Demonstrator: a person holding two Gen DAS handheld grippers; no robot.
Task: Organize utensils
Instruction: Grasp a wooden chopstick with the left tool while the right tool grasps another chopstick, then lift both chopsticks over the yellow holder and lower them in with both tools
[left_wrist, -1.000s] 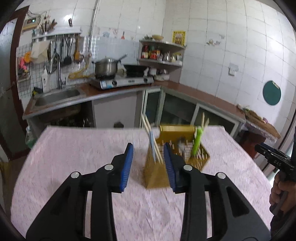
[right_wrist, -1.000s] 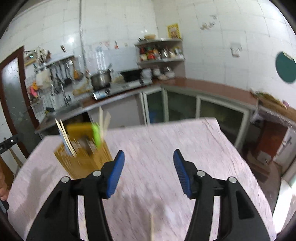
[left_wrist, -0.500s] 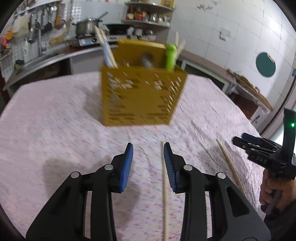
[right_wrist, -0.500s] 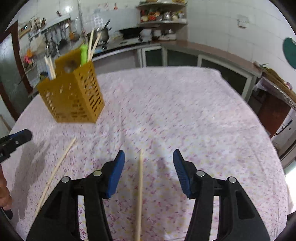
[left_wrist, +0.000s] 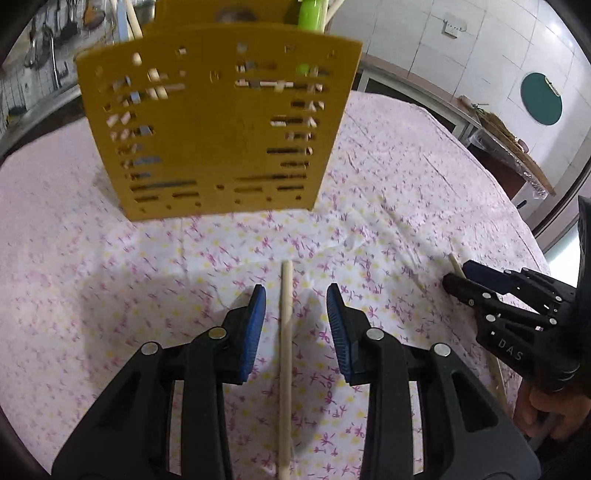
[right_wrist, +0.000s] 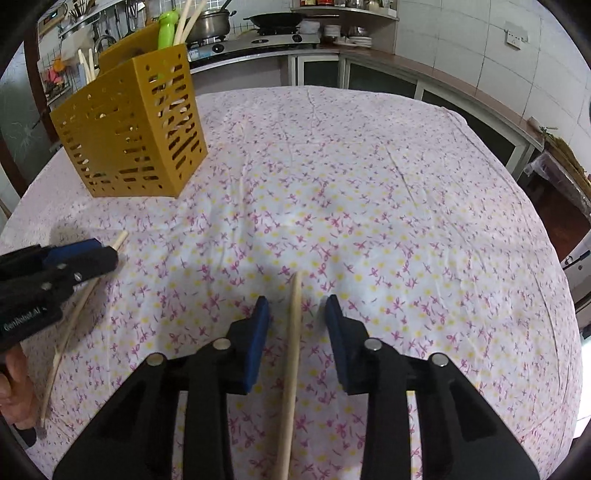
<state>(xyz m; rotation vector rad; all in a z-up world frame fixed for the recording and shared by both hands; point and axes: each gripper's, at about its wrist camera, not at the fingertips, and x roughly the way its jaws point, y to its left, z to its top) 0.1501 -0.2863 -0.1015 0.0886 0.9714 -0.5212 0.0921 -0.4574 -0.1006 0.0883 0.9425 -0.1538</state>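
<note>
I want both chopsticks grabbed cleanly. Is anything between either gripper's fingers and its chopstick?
Nothing visible. The left gripper straddles its chopstick, and the right gripper straddles its chopstick; only bare tablecloth lies between.

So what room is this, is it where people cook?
Yes, it looks like a home kitchen. A metal pot and a black pan sit on a gas stove at the back counter, and a yellow utensil holder stands on the table's flowery cloth.
</note>
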